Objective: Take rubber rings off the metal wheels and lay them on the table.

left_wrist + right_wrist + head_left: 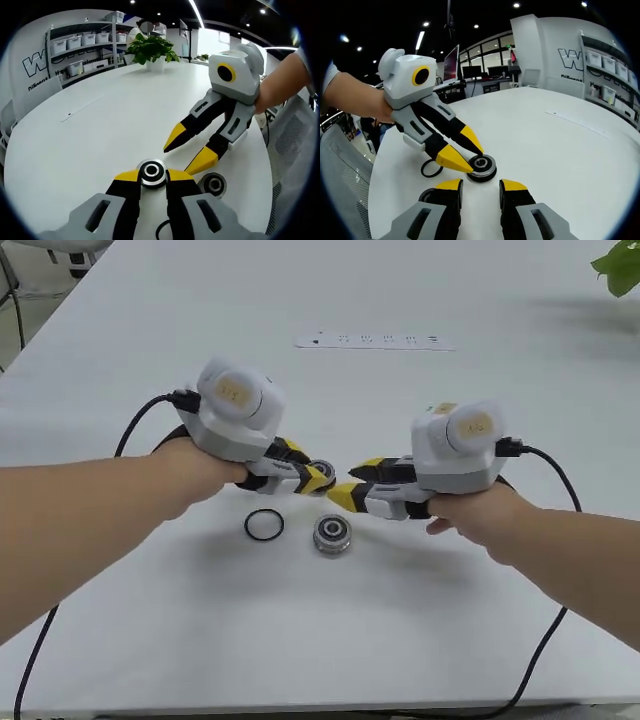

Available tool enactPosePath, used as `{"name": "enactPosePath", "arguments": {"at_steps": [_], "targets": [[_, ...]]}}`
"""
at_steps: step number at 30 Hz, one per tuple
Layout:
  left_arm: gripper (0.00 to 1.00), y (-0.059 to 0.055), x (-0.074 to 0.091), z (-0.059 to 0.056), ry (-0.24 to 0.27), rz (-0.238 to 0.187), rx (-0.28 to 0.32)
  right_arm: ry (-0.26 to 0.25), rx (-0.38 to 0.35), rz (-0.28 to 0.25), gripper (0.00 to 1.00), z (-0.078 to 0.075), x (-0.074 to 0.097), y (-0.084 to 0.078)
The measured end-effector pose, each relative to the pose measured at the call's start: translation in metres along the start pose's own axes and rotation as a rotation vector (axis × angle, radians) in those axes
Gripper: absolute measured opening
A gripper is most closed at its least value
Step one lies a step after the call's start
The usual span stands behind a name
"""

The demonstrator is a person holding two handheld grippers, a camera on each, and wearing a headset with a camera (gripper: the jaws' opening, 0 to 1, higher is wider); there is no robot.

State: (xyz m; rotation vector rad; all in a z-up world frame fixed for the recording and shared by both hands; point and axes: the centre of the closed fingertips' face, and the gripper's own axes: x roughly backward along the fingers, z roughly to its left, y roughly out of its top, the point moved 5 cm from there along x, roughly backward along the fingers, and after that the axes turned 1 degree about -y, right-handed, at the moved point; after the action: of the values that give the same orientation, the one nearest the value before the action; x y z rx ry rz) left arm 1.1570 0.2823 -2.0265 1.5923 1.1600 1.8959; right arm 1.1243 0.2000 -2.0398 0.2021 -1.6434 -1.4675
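White table point(300, 640); shelved bins point(80, 44) behind.

The left claw point(322, 476) and right claw point(346, 486) have grey-white housings, yellow-tipped black jaws and black cables point(139, 421).

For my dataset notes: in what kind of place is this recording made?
Probably a lab or workshop room with an office look: a large white table, wall shelves holding storage bins, and a potted plant.

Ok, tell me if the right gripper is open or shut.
Open. The right gripper has a clear gap between its yellow-tipped jaws, nothing held; the left gripper view shows them spread.
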Motion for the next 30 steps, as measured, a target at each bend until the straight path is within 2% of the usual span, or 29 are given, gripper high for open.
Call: {"name": "enactPosePath", "arguments": {"at_steps": [10,17,30], "targets": [[0.1,0.0,-0.001,-0.001,0.011,0.003,-0.021,-0.007,0.0,-0.001,0.27,-0.002,-0.001,0.0],[0.08,0.0,-0.001,0.001,0.028,0.004,-0.01,-0.011,0.004,-0.001,0.27,-0.001,-0.005,0.001],[0.07,0.0,0.0,-0.002,0.033,-0.006,-0.002,-0.049,0.0,0.015,0.25,0.003,-0.019,0.003]]}}
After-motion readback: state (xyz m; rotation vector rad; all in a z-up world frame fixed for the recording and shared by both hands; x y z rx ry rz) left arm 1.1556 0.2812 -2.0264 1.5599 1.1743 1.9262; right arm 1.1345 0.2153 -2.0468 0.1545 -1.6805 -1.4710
